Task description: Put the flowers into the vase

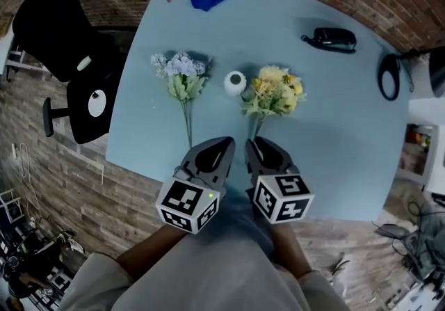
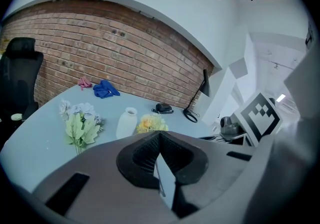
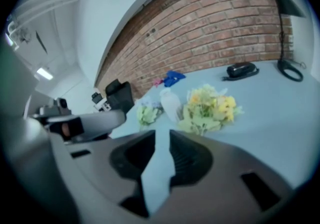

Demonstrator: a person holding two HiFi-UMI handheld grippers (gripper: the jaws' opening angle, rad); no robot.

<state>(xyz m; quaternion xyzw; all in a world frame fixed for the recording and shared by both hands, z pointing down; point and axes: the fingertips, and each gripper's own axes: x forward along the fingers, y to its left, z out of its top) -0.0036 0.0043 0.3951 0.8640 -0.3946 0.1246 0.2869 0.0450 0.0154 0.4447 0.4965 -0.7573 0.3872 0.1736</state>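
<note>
Head view showed a white vase (image 1: 235,82) on the blue worktop (image 1: 334,108) between lilac flowers (image 1: 182,74) and yellow flowers (image 1: 275,92). Just short of their stems, the left gripper (image 1: 225,142) had its jaws together and the right gripper (image 1: 254,143) had its jaws apart and empty.

Soft, cool light leaves faint shadows on the table (image 1: 334,129), fisheye distortion bends every rim, and the blurred right gripper view shows a lamp (image 3: 44,73) glowing at nine o'clock.
</note>
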